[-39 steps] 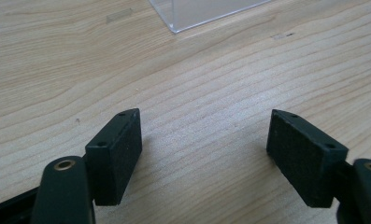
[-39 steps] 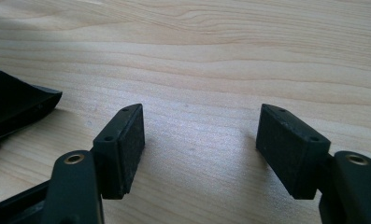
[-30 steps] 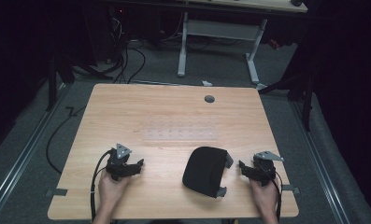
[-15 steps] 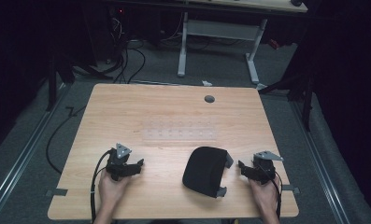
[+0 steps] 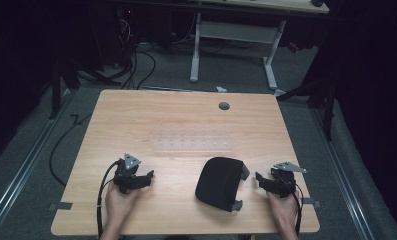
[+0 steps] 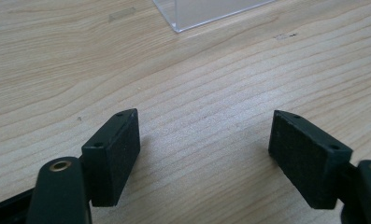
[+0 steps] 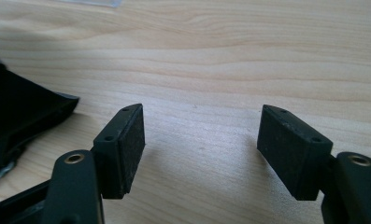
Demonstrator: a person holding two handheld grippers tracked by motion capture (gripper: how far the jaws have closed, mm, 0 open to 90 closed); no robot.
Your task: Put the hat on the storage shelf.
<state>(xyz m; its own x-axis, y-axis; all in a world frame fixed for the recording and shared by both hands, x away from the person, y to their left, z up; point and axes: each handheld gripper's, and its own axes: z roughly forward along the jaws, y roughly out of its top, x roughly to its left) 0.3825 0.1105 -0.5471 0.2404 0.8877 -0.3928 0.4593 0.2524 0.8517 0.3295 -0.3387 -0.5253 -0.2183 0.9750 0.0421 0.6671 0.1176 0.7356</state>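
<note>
High view: wooden worktop [image 5: 136, 120] with a black pouch [image 5: 218, 182] near the front edge, right of centre. Clear plastic tray [image 5: 193, 143] lies mid-worktop, beyond the pouch and apart from it. Left gripper [image 5: 145, 178] rests at front left, jaws spread, nothing between them, well apart from the pouch. Right gripper [image 5: 260, 179] sits just beside the pouch's right edge, jaws likewise released and empty. Both are hand-held.
</note>
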